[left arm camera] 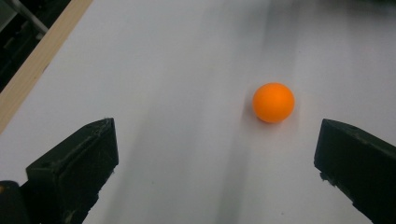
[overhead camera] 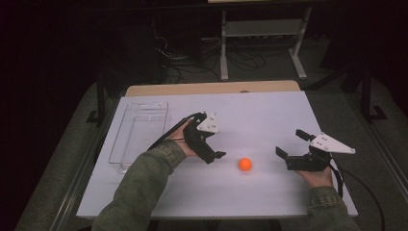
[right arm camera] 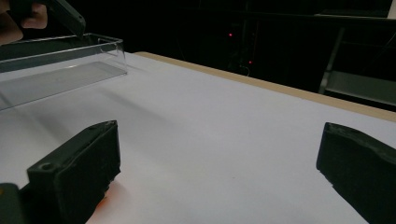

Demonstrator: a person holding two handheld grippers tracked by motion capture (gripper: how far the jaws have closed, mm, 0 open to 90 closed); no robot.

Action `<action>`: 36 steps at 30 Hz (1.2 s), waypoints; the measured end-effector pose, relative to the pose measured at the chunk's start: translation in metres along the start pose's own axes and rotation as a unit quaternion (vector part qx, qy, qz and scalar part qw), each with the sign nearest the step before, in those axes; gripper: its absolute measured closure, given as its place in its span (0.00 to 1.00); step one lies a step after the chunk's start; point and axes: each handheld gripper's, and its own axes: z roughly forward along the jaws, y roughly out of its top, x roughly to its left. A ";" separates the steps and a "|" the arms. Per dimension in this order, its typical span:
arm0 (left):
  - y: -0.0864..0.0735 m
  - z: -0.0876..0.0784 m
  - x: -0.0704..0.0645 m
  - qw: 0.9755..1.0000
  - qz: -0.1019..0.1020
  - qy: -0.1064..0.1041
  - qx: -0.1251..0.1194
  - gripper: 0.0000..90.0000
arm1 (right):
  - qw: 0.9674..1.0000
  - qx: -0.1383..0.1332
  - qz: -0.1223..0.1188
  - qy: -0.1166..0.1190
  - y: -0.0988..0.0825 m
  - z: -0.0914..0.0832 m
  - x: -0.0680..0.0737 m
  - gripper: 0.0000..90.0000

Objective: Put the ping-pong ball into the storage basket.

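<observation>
An orange ball (overhead camera: 245, 164) rests on the white table (overhead camera: 250, 115), between my two grippers. My left gripper (overhead camera: 216, 144) hovers just left of it, open, held by a hand in a green sleeve. In the left gripper view the ball (left arm camera: 273, 102) lies ahead of the wide-open left gripper (left arm camera: 217, 154), nearer the right-hand jaw and untouched. My right gripper (overhead camera: 288, 142) stands open to the right of the ball, pointing left and away. In the right gripper view the right gripper (right arm camera: 219, 158) is empty, with an orange glow by the left-hand jaw's base.
A clear plastic tray (overhead camera: 139, 130) lies empty along the table's left side; its wall (right arm camera: 60, 65) shows at upper left in the right gripper view. The table's wooden far edge (overhead camera: 211, 88) borders a dark floor with cables and a metal stand (overhead camera: 262, 29).
</observation>
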 end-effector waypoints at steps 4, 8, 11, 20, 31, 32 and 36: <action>0.003 0.006 -0.002 1.000 0.007 -0.007 0.007 0.00 | 1.000 0.000 0.000 0.000 0.000 0.000 0.000 0.00; 0.006 0.012 -0.004 1.000 0.011 -0.013 0.014 0.00 | 1.000 0.000 0.000 0.001 0.000 0.000 0.000 0.00; 0.007 0.015 -0.004 1.000 0.013 -0.017 0.018 0.00 | 1.000 0.000 0.000 0.001 0.000 0.000 0.000 0.00; 0.016 0.024 -0.005 0.999 0.026 -0.027 0.030 0.00 | 1.000 0.001 0.000 0.001 0.000 0.000 0.000 0.00; 0.016 0.041 -0.006 0.998 0.026 -0.042 0.047 0.00 | 1.000 0.000 0.000 0.001 0.000 0.000 0.000 0.00; 0.016 0.041 -0.006 0.998 0.026 -0.043 0.049 0.00 | 1.000 0.001 0.000 0.001 0.000 0.000 0.000 0.00; 0.015 0.046 -0.006 0.997 0.029 -0.047 0.056 0.00 | 1.000 0.001 0.002 0.000 0.000 0.000 0.000 0.00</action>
